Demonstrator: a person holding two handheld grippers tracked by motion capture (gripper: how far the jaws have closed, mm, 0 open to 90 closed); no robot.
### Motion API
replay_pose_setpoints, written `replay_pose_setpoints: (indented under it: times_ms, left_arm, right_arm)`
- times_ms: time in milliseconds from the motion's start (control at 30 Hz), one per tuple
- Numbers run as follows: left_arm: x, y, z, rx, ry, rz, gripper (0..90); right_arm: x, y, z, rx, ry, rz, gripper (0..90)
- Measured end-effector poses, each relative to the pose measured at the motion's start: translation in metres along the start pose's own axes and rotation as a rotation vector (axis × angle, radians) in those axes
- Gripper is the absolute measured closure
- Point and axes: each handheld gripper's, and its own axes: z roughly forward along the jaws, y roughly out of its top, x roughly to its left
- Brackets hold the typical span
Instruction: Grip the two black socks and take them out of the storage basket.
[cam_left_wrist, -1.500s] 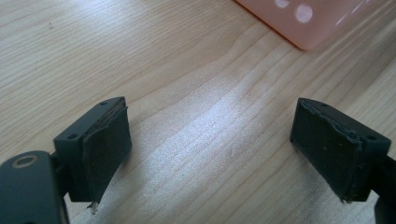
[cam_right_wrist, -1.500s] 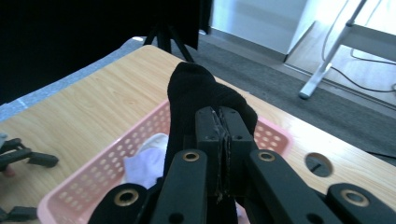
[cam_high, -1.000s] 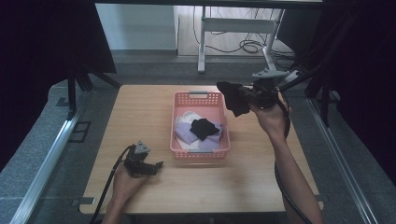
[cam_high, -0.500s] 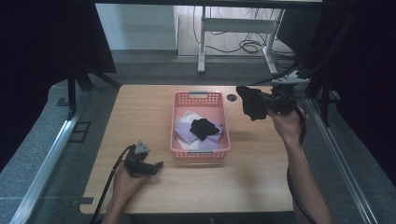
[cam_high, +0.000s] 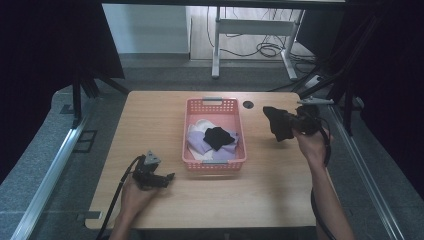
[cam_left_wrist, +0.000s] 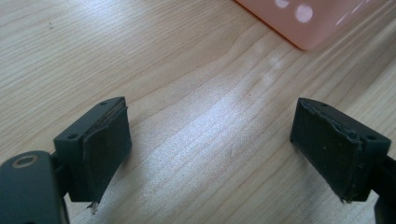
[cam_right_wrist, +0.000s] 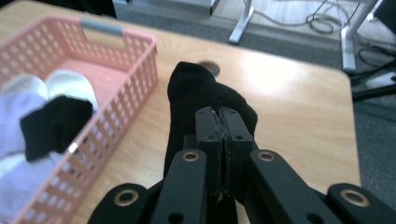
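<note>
Risk, slipping: hanging from a narrow pinch, most of the black sock (cam_right_wrist: 196, 100) drooping free beyond the jaws; likely sliding out if swung quickly, since only a small fold of fabric is sitting between the pads.
Risk, snagging: dangling close to the right wall of the pink basket (cam_high: 240, 131); possibly catching on the lattice rim if carried low across it.
Risk, landing: probably bunching into a lump rather than lying flat if let go from this height, being soft and limp.
Right hand-held gripper (cam_right_wrist: 223, 140): pressing together on the sock, jaws almost meeting with the cloth squeezed between them; being held above the far right part of the surface (cam_high: 280, 180).
Left hand-held gripper (cam_left_wrist: 210, 140): standing wide apart, clasping nothing, resting low over bare wood at the near left, just left of the basket's near corner.
Sock, place: hanging in the air right of the basket, near the round cable hole (cam_high: 248, 104), not touching the wood as far as can be told.
Sock, look: plain black, matt knit, short, crumpled and folded over itself, rounded end pointing away from the jaws.
Basket contents: holding another black sock (cam_high: 218, 137) lying on top of lilac cloth (cam_high: 197, 142), with white pieces (cam_right_wrist: 70, 84) toward the far end.
</note>
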Motion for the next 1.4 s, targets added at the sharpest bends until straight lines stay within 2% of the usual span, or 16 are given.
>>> replay_pose_setpoints:
  times_ms: [433, 633, 800, 967, 1067, 1100, 1200, 1233, 1400]
  left_arm:
    - [0.0, 0.0, 0.0, -0.004, 0.0, -0.004, 12.0]
    - [0.0, 0.0, 0.0, -0.004, 0.0, -0.005, 12.0]
    - [0.0, 0.0, 0.0, -0.004, 0.0, -0.005, 12.0]
    - [0.0, 0.0, 0.0, -0.004, 0.0, -0.005, 12.0]
    - [0.0, 0.0, 0.0, -0.004, 0.0, -0.005, 12.0]
    - [0.0, 0.0, 0.0, -0.004, 0.0, -0.005, 12.0]
    - [0.0, 0.0, 0.0, -0.003, 0.0, -0.005, 12.0]
    - [0.0, 0.0, 0.0, -0.003, 0.0, -0.004, 12.0]
    - [0.0, 0.0, 0.0, -0.003, 0.0, -0.004, 12.0]
  right_arm:
    - [-0.004, -0.046, 0.045, 0.101, 0.006, 0.024, 87.5]
    - [-0.005, -0.063, 0.062, 0.151, -0.002, 0.028, 87.2]
    - [-0.006, -0.072, 0.071, 0.168, 0.004, 0.041, 85.4]
    - [-0.005, -0.069, 0.067, 0.161, -0.001, 0.048, 76.5]
    - [-0.003, -0.06, 0.057, 0.134, 0.004, 0.043, 68.4]
    - [-0.003, -0.06, 0.057, 0.134, 0.004, 0.043, 68.4]
    - [0.0, -0.052, 0.05, 0.119, 0.019, 0.035, 64.5]
    - [0.004, -0.047, 0.047, 0.11, 0.037, 0.031, 62.2]
    - [0.01, -0.04, 0.044, 0.095, 0.077, 0.022, 57.9]
